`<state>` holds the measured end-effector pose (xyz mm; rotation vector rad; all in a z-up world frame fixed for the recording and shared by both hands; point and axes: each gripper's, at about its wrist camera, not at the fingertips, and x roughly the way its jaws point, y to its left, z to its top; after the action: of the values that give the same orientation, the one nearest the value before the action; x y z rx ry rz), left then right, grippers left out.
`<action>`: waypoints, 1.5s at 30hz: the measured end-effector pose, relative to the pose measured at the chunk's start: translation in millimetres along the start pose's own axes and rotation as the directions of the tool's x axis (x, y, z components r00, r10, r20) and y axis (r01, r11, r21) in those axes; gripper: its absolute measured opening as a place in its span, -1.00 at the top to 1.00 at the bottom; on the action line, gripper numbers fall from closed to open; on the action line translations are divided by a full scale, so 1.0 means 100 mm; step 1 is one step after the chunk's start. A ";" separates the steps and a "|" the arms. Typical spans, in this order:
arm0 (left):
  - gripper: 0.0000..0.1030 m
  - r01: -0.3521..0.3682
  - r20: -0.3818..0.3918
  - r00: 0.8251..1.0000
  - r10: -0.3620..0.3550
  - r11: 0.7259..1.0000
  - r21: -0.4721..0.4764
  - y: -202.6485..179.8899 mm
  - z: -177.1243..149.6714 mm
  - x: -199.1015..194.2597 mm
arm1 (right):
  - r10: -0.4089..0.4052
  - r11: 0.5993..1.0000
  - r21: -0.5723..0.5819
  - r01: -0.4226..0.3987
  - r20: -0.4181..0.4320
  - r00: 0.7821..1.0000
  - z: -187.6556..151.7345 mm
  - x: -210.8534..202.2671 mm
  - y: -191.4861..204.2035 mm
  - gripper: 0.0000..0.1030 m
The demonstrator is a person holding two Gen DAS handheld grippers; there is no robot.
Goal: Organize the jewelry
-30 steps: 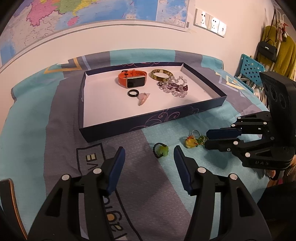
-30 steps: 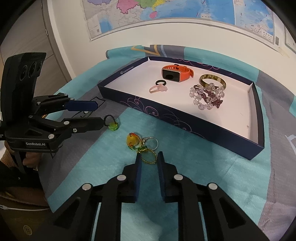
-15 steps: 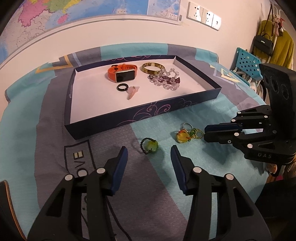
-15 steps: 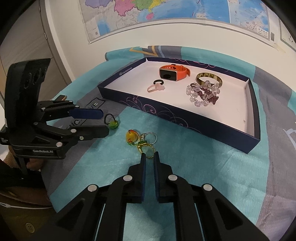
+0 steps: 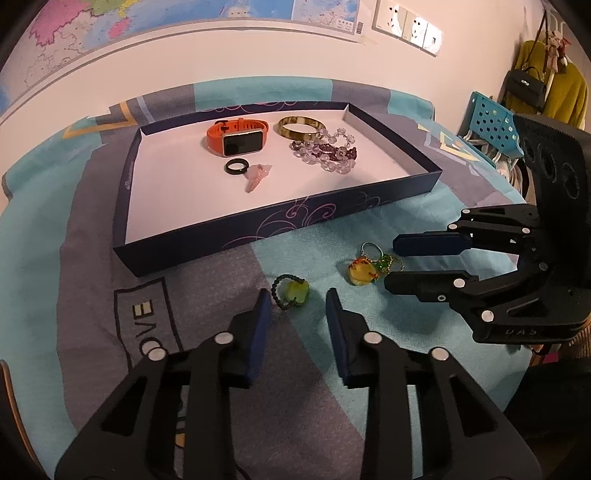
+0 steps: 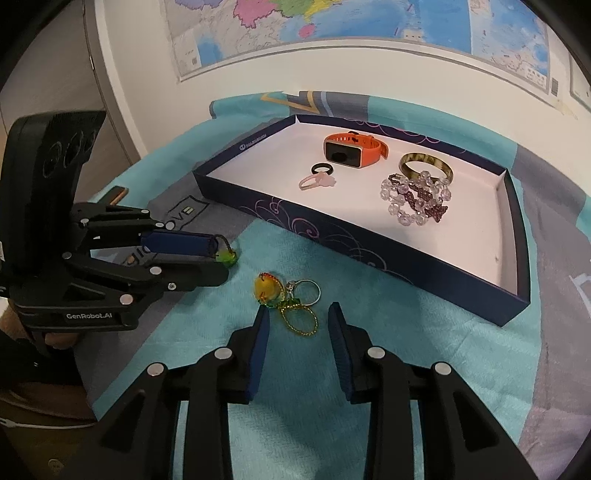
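Note:
A dark blue tray (image 5: 280, 225) (image 6: 332, 232) holds an orange watch (image 5: 236, 140), a black ring (image 5: 236, 168), a pink ring (image 5: 258, 175), a bangle (image 5: 299, 127) and a bead bracelet (image 5: 327, 153). On the cloth in front lie a green-stone ring (image 5: 291, 291) (image 6: 227, 256) and a cluster of rings with a yellow stone (image 5: 364, 271) (image 6: 288, 299). My left gripper (image 5: 299, 299) (image 6: 218, 260) is open around the green-stone ring. My right gripper (image 6: 299, 315) (image 5: 391, 264) is open just before the cluster.
A teal and grey patterned cloth (image 5: 369, 350) covers the table. A map (image 6: 332, 26) hangs on the wall behind. A blue perforated chair (image 5: 491, 125) and hanging clothes stand at the right.
My right gripper has opened from nearly shut and come up to the ring cluster. My left gripper has moved forward onto the green-stone ring and its fingers have narrowed.

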<state>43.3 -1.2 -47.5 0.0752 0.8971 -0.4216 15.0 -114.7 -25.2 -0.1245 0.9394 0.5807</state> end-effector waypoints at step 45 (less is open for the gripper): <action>0.90 0.045 0.067 0.997 -0.043 0.999 -0.031 0.02 0.06 -0.24 | 0.043 0.992 0.113 -0.057 0.120 0.992 0.08 -0.41 -0.28 0.98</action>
<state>35.3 7.4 -25.5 0.0117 0.8410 -0.4476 16.6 -152.3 7.4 0.0372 0.8616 0.5721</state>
